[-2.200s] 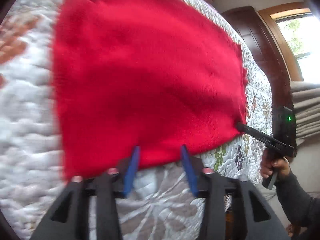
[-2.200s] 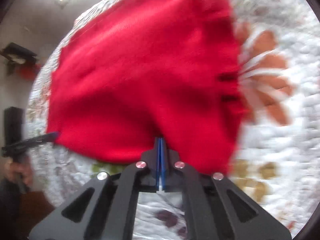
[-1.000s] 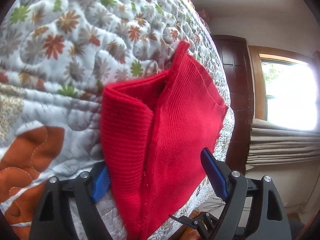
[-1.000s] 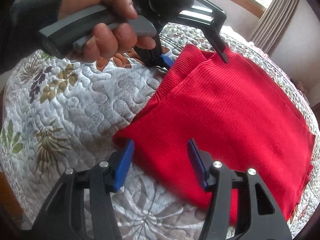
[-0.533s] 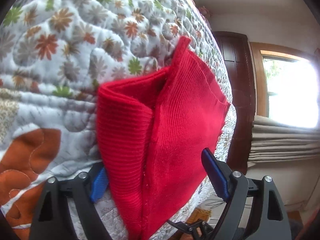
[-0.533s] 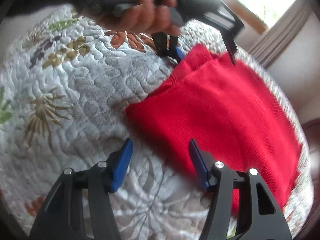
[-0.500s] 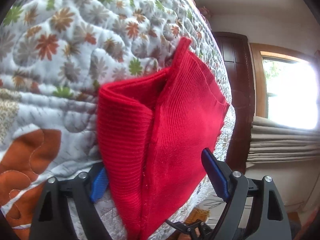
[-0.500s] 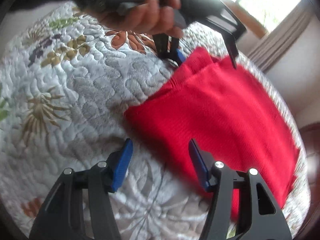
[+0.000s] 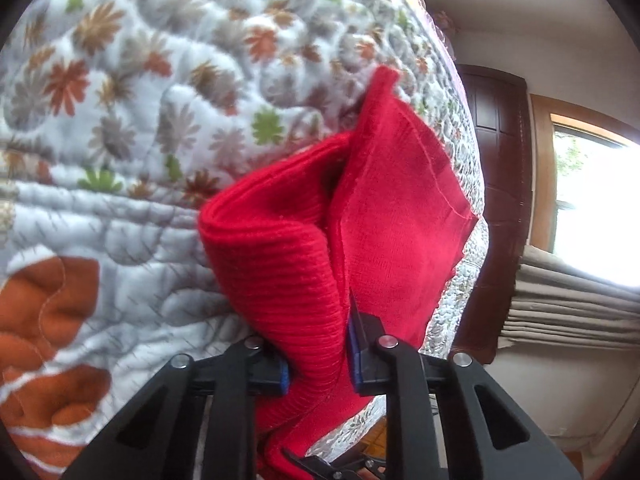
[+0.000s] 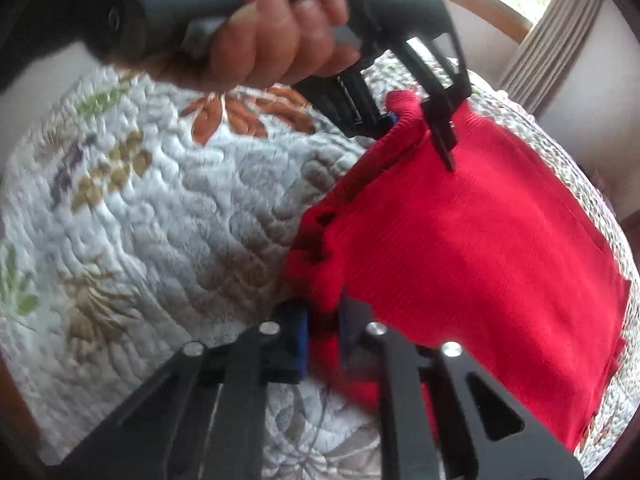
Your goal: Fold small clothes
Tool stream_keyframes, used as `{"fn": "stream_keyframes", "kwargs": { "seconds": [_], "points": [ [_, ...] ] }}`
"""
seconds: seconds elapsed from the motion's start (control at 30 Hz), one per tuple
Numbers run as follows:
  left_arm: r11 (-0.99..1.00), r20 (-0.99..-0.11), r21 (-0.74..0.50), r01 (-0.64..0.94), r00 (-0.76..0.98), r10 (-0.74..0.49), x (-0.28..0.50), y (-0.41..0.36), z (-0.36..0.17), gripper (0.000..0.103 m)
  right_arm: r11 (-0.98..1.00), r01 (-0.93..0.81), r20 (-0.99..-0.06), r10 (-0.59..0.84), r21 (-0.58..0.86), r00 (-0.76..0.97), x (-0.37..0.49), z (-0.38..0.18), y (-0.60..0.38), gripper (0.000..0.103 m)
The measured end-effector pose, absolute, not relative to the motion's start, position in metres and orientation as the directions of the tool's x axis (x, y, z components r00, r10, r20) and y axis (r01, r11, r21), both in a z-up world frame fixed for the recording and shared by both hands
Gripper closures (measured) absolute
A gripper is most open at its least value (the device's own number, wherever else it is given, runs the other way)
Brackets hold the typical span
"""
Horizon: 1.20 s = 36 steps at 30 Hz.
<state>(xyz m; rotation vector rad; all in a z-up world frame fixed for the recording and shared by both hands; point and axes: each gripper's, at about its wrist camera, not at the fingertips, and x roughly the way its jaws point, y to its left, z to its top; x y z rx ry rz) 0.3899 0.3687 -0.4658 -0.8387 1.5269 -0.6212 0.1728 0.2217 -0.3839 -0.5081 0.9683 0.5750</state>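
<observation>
On floral quilted bedspread (image 9: 120,128): red ribbed knit garment (image 9: 392,216), folded double, edges bunched. Left tongs (image 9: 318,364) and right tongs (image 10: 322,334) both pinch its folded edge.

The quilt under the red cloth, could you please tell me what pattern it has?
The quilt is white with stitched orange, brown and green flowers, clearest in the left wrist view.

Right claw (image 10: 323,332) is pinching near corner of red knit cloth (image 10: 480,256), blue pads closed on the fabric. Left claw (image 10: 416,120), w/ a hand (image 10: 276,36) gripping its handle, is clamping far corner. Cloth is lying folded on the bed's floral quilt (image 10: 160,216). View somewhat blurred.
</observation>
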Motion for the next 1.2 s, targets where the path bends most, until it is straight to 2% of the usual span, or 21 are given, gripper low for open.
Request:
{"fn": "stream_keyframes", "kwargs": {
  "seconds": [0.23,0.53,0.87,1.2],
  "points": [
    [0.616,-0.621,-0.777,-0.126,0.000,-0.783,0.390,0.351,-0.422,0.084,0.792,-0.608,-0.845,0.294,-0.046,0.447,0.179,-0.324,0.199,0.096],
    [0.645,-0.647,-0.762,-0.057,0.008,-0.763,0.394,0.311,-0.359,0.084,0.832,-0.554,-0.802,0.312,-0.028,0.509,0.180,-0.270,0.160,0.097],
    [0.674,-0.674,-0.739,0.006,0.013,-0.739,0.389,0.260,-0.303,0.084,0.867,-0.498,-0.774,0.306,-0.014,0.555,0.172,-0.232,0.123,0.097],
    [0.687,-0.687,-0.726,0.042,0.010,-0.727,0.389,0.219,-0.281,0.084,0.898,-0.441,-0.759,0.287,-0.001,0.585,0.165,-0.210,0.083,0.097]
  ]
}}
